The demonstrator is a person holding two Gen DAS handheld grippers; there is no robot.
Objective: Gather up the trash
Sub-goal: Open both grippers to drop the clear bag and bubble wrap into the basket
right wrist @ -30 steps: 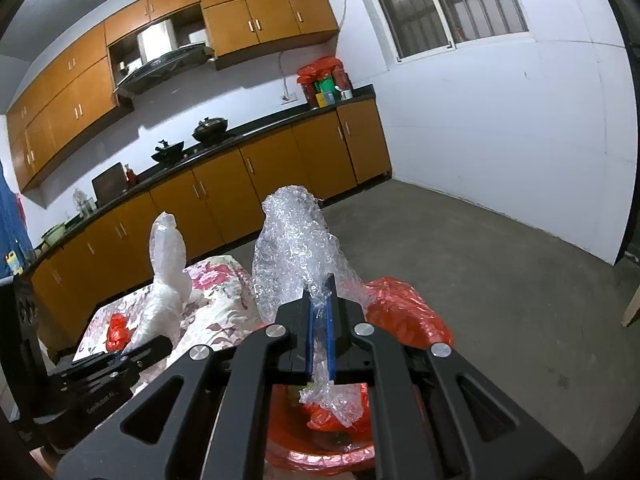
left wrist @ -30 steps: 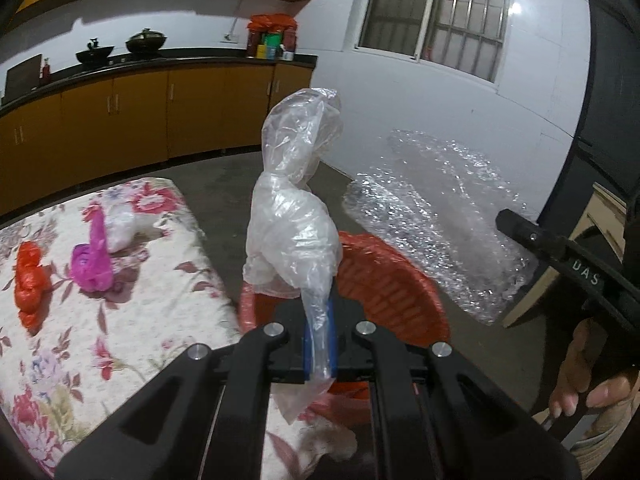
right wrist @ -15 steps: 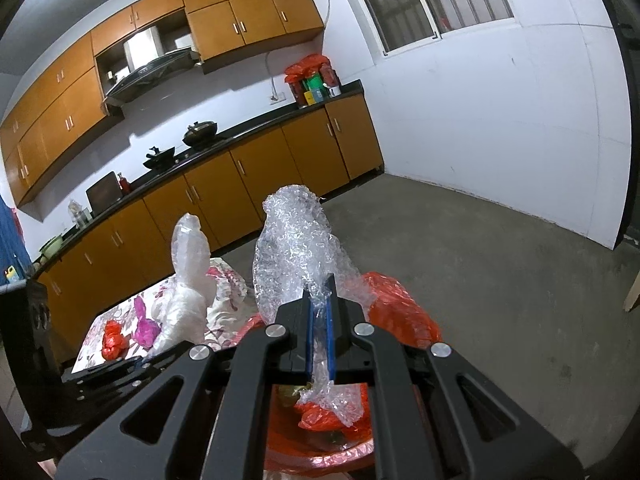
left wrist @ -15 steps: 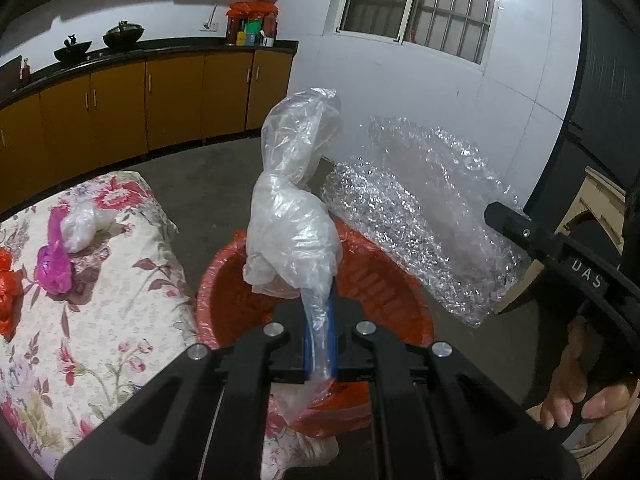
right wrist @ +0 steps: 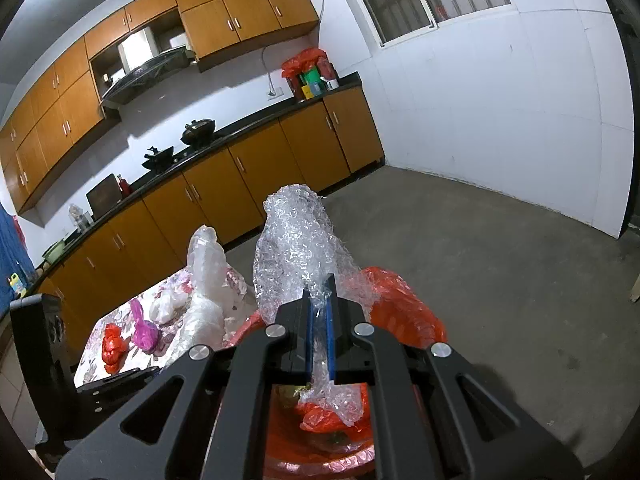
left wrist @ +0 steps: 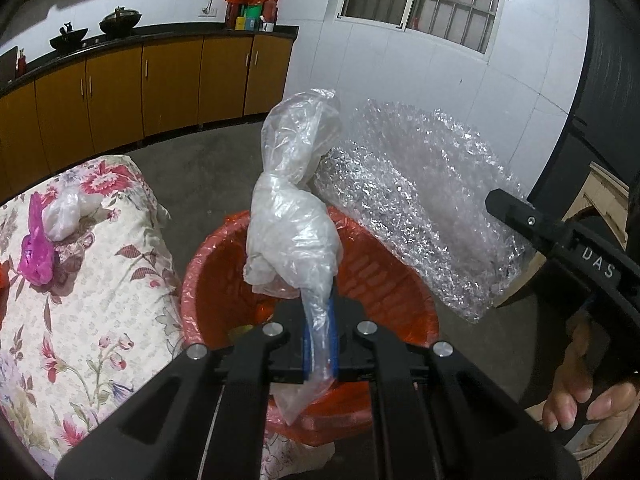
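My left gripper [left wrist: 319, 312] is shut on a clear plastic bag [left wrist: 294, 216] and holds it upright over the red basket [left wrist: 208, 280]. My right gripper [right wrist: 319, 300] is shut on a wad of bubble wrap [right wrist: 300, 248], also over the red basket [right wrist: 404, 308]. The bubble wrap [left wrist: 420, 200] shows at the right of the left wrist view, and the plastic bag [right wrist: 206, 280] at the left of the right wrist view. The basket has a red liner and some trash inside.
A table with a floral cloth [left wrist: 80, 320] stands left of the basket. On it lie a pink bag [left wrist: 36, 252], a white bag [left wrist: 66, 212] and a red bag [right wrist: 112, 346]. Kitchen cabinets [left wrist: 160, 84] line the far wall beyond a bare concrete floor [right wrist: 500, 260].
Both grippers have moved, with their loads, from beside the table to over the red basket. The table's trash has slid left in the left wrist view.
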